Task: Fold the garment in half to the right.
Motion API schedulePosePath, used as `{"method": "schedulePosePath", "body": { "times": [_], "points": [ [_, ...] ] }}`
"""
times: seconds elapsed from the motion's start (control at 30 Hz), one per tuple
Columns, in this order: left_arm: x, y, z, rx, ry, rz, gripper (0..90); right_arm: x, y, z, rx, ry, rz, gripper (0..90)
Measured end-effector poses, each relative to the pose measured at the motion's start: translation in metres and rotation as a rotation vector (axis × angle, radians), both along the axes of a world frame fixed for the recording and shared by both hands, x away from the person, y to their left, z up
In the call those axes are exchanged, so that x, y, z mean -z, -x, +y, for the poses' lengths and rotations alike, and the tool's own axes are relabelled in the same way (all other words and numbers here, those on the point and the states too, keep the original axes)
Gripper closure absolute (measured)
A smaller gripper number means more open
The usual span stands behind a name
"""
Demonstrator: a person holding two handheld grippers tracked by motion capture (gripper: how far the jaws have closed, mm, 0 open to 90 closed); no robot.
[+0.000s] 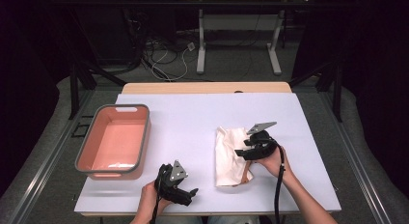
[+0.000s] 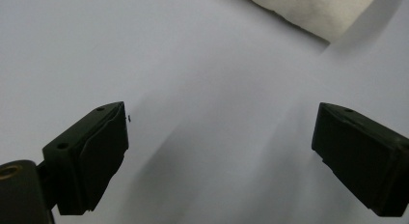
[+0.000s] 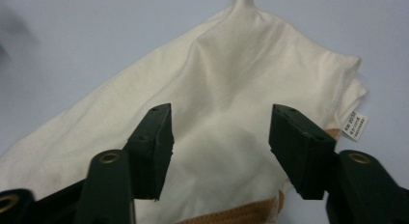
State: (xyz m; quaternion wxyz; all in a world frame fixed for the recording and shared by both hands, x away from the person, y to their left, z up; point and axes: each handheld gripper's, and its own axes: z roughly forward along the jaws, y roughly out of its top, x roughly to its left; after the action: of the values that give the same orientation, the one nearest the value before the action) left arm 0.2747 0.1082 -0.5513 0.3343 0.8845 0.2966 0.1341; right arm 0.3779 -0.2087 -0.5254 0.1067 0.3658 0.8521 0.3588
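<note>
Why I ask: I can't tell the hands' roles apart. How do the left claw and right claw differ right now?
The left claw hangs over bare table, while the right claw sits over the cream cloth. The left claw's jaws gape wider; the right claw's stand closer. Both are open, gripping nothing.

A small white label (image 3: 356, 124) was sewn at the edge of the cream cloth (image 3: 231, 98), seen in the right gripper view. It carried a few lines of dark print, too small and blurred to read. No other text, brand, number or sign could be read anywhere.
</note>
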Motion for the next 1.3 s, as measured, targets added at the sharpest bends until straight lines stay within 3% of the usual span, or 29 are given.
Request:
{"method": "schedulePosePath", "body": {
  "times": [0.13, 0.33, 0.6, 0.83, 1.17, 1.3],
  "points": [
    [-0.002, 0.001, -0.005, 0.003, 0.008, -0.025, 4.5, -0.003, 0.004, -0.007, 0.003, -0.009, 0.008, 29.2],
    [-0.001, 0.001, -0.016, 0.009, 0.001, -0.041, 4.2, -0.004, 0.007, -0.015, -0.006, -0.037, -0.021, 16.2],
    [0.0, -0.002, -0.035, 0.019, -0.022, -0.082, 3.2, -0.003, 0.003, -0.025, 0.021, -0.033, -0.003, 10.0],
    [0.003, -0.002, -0.046, 0.039, -0.032, -0.081, 3.2, -0.002, -0.001, -0.029, 0.034, -0.024, 0.002, 6.9],
    [0.005, -0.005, -0.055, 0.033, -0.029, -0.067, 3.5, -0.003, -0.008, -0.036, 0.074, -0.012, -0.055, 2.9],
    [0.007, -0.007, -0.059, 0.035, -0.04, -0.058, 3.7, -0.002, -0.012, -0.037, 0.087, 0.0, -0.044, 2.7]
  ]
}}
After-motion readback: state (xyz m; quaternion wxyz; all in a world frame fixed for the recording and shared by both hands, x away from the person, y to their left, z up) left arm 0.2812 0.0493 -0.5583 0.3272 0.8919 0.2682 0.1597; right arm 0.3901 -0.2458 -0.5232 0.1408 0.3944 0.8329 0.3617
